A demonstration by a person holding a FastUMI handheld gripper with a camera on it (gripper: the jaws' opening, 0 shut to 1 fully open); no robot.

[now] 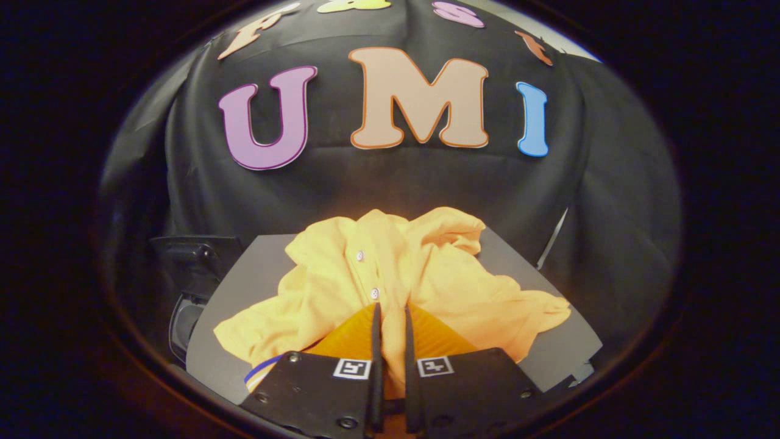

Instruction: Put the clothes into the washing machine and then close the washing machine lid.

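A black cloth wall closes off the back of the booth. In front of it sits a flat grey board (256, 286), seen from the camera that rides on the gripper.

A yellow shirt (390, 274) lies crumpled in a heap across the middle of the board. Its button placket runs toward the camera, with two small white buttons showing. One sleeve or hem spreads toward the board's right edge, and another fold reaches toward the near left corner, where a thin blue stripe shows on the cloth.

The gripper (390, 320) is nearly closed. Its two fingers stand close together with a narrow fold of the shirt pinched between them, just below the lower button. Both fingers appear to press on the cloth, so the grasp looks made.

Off the board's left edge is a dark object (189, 274) with a rounded opening. It may be the washing machine, but it is too dark to tell.

Judging by this, the task is at an early stage. The shirt is gripped but rests on the board, not in the machine. Lifting it, dropping it in, and closing the lid are all left to do.
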